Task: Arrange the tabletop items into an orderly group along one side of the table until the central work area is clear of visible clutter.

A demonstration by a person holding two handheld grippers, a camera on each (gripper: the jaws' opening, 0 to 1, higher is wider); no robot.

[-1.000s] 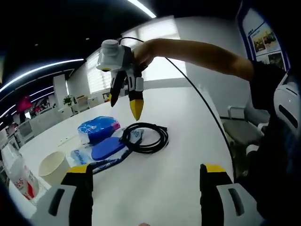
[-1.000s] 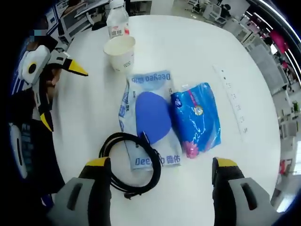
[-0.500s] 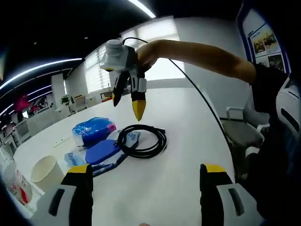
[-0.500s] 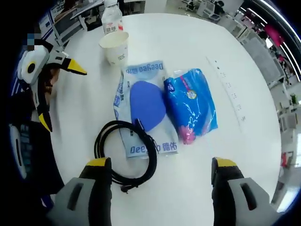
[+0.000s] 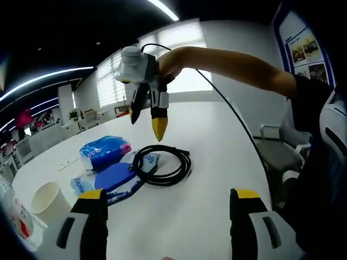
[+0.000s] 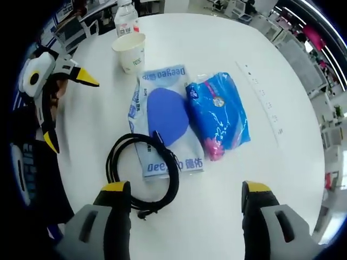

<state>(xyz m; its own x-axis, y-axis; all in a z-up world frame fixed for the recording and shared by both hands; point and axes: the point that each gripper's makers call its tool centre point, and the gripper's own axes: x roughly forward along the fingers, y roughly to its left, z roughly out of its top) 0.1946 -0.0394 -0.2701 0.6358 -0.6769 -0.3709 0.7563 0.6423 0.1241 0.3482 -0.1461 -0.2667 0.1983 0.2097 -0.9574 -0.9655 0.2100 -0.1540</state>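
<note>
Left gripper view: your left gripper [image 5: 165,227] has its jaws spread, empty, low over the white table [image 5: 217,162]. Your right gripper [image 5: 147,112] hangs above the black cable coil [image 5: 160,164], jaws parted, nothing held. Paper cup [image 5: 46,197] sits near left.

Right gripper view: right gripper [image 6: 181,225] spread wide above the cable coil [image 6: 142,170], which overlaps the white pouch [image 6: 162,130] with its blue disc [image 6: 167,115]; blue packet [image 6: 219,114] just beside, cup [image 6: 130,51] and bottle [image 6: 126,16] farther. You're lining up a first pick, I'd say; next, descend and close on the cable.
</note>
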